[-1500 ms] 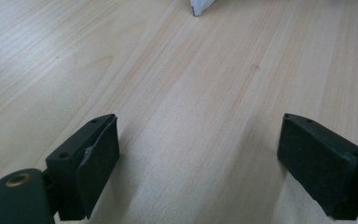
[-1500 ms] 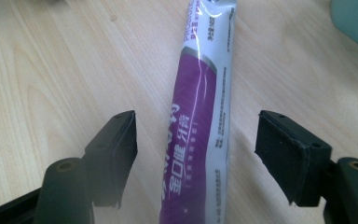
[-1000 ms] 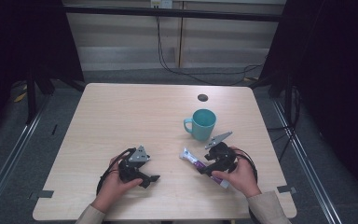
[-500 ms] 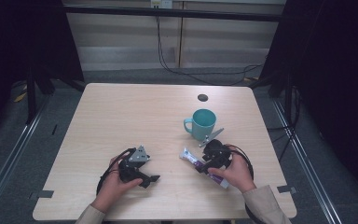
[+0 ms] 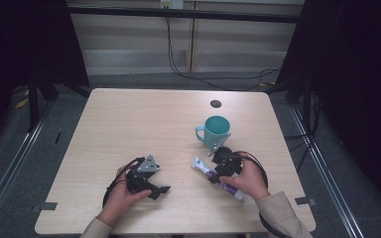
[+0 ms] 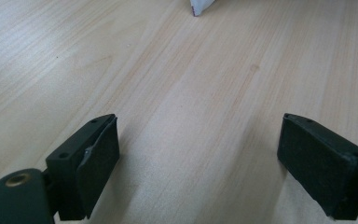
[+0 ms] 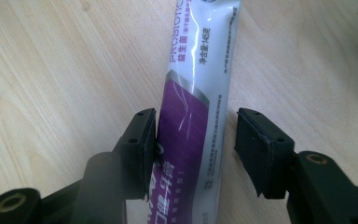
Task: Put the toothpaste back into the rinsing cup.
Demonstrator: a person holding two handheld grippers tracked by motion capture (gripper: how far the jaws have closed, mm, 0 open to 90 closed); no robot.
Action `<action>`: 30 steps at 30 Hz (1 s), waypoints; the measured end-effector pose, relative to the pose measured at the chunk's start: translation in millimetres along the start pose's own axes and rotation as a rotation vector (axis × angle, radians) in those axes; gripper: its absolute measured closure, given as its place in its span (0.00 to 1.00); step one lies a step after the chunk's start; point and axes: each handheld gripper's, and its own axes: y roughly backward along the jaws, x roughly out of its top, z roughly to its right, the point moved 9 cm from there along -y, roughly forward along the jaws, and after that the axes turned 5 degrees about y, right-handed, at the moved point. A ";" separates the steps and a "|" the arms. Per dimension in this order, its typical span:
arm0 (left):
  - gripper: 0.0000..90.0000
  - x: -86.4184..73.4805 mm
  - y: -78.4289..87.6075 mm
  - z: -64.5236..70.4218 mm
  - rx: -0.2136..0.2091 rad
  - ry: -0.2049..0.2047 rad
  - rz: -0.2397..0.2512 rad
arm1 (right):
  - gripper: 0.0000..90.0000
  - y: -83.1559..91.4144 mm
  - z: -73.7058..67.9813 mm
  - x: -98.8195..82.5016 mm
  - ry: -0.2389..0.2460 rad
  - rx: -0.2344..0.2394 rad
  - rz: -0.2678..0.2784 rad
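Right tool (image 7: 196,149) closing astride toothpaste tube (image 7: 193,107) — gap remains, left tool (image 6: 209,163) apart over table (image 6: 177,84)

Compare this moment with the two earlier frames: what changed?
The right claw came down over the purple-and-white tube and has been closing, the tube now between its jaws; one pad is at its side, the other shows a gap, so no firm grip yet. The left claw, the teal mug and the tube stayed put.
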 end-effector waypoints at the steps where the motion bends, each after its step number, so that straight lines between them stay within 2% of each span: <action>1: 0.14 0.0 0.0 -0.1 0.000 -0.002 0.000 | 0.54 -0.4 0.2 0.6 0.002 0.001 -0.003; 10: 0.14 0.0 0.0 -0.1 -0.001 -0.001 0.000 | 0.55 -2.7 -0.1 2.7 0.017 0.007 -0.050; 14: 0.14 -0.1 0.0 0.0 0.000 -0.001 -0.001 | 0.56 -3.5 -0.7 3.6 0.009 0.008 -0.061; 15: 0.14 0.0 0.0 0.0 0.000 -0.001 0.000 | 0.56 -4.8 -0.3 4.0 0.026 0.002 -0.068; 17: 0.14 0.0 0.0 0.0 0.000 -0.001 -0.001 | 0.58 -5.0 -2.3 4.8 0.011 -0.005 -0.077; 27: 0.14 -0.1 0.0 -0.1 0.000 -0.002 -0.001 | 0.61 -8.4 -1.8 5.1 0.039 -0.018 -0.074; 29: 0.14 -0.1 0.0 0.1 -0.002 -0.002 -0.001 | 0.68 -7.3 -2.6 3.8 0.055 -0.047 -0.098; 30: 0.14 -0.1 0.0 0.1 -0.002 -0.002 -0.001 | 0.68 -7.3 -2.6 3.8 0.055 -0.047 -0.098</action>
